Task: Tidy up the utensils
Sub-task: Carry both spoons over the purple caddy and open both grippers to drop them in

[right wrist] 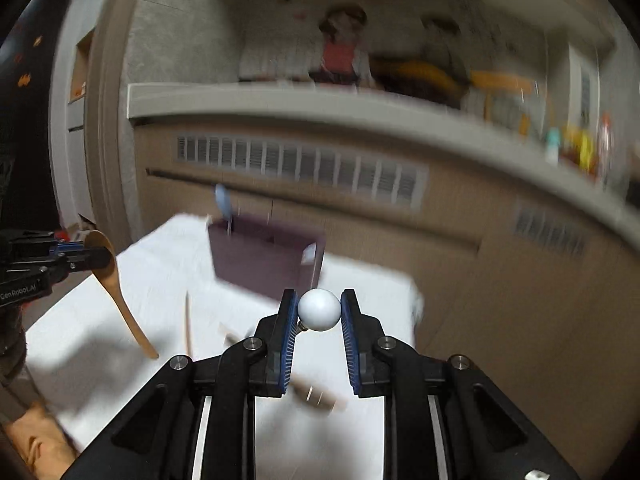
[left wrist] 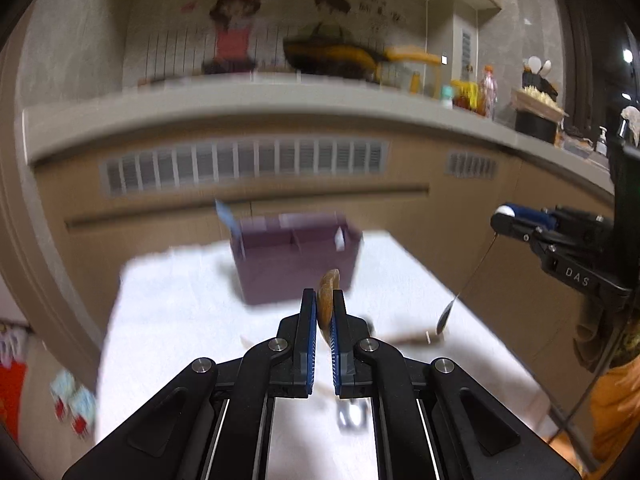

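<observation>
My left gripper point(left wrist: 324, 294) is shut on the bowl of a wooden spoon point(left wrist: 328, 296), held above the white table; in the right wrist view the spoon point(right wrist: 116, 284) hangs handle-down from it at the left. My right gripper point(right wrist: 319, 300) is shut on the white ball end point(right wrist: 319, 309) of a thin-stemmed utensil; in the left wrist view its thin stem point(left wrist: 474, 270) hangs down to a small tip. A purple divided utensil holder point(left wrist: 296, 258) stands at the table's far side, with a blue utensil point(left wrist: 226, 216) in its left compartment.
Several wooden utensils point(right wrist: 316, 396) lie on the white tablecloth point(right wrist: 100, 360) below the grippers, along with a metal piece point(left wrist: 352, 416). A beige cabinet with vents and a cluttered counter point(left wrist: 280, 100) stand behind the table.
</observation>
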Demonstrator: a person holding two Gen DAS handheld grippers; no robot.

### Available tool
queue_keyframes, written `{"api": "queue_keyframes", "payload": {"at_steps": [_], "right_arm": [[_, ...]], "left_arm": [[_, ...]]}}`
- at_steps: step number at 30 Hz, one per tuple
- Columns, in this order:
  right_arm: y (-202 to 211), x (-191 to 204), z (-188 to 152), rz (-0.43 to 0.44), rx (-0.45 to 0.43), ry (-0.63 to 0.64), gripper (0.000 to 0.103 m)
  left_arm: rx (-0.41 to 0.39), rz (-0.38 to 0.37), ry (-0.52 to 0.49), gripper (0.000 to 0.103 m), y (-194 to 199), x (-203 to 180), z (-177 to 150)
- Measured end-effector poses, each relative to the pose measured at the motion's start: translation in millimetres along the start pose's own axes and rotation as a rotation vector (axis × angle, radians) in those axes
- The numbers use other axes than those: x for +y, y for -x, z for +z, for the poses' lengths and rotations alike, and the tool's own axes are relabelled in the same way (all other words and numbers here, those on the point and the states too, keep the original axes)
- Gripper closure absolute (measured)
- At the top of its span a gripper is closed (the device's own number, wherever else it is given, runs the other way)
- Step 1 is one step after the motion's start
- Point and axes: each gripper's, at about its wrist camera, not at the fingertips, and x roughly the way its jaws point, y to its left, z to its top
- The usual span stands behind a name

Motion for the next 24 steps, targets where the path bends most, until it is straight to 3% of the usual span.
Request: {"api": "queue_keyframes", "payload": {"at_steps": [4,7,10,14,19,22,24], "right_arm": [[-4,0,70,-0.085,-0.107,0.072,0.083],[-22,5,112,-0.138,-0.168,0.128,0.083],[-57,8,132,-0.148,-0.173,0.154,0.083],[-113,13,131,-0.149,-0.127,0.185,0.083],[-187,14,101,-0.067,0.023,0.158,0.083],[-225,16,80,0.025,0.133,0.123,0.082],[-243,16,69,0.097,0.201,0.08,0.073]], "left_arm": [[-0.113,0.025,-0.057,0.097,-5,4,64],[-0.155,0.033,-0.067,0.097,-25,13,100],[-0.17,0.052,-0.075,0.097,-53,26,118],[-0.107,0.059,-0.068,0.097,-112,48,120],[0.026,0.015,-0.009,0.097,-177,70,96],[0.106,-0.008,0.026,0.093,-211,80,78],[0.145,-0.029,0.061,0.08,-226,87,68]]}}
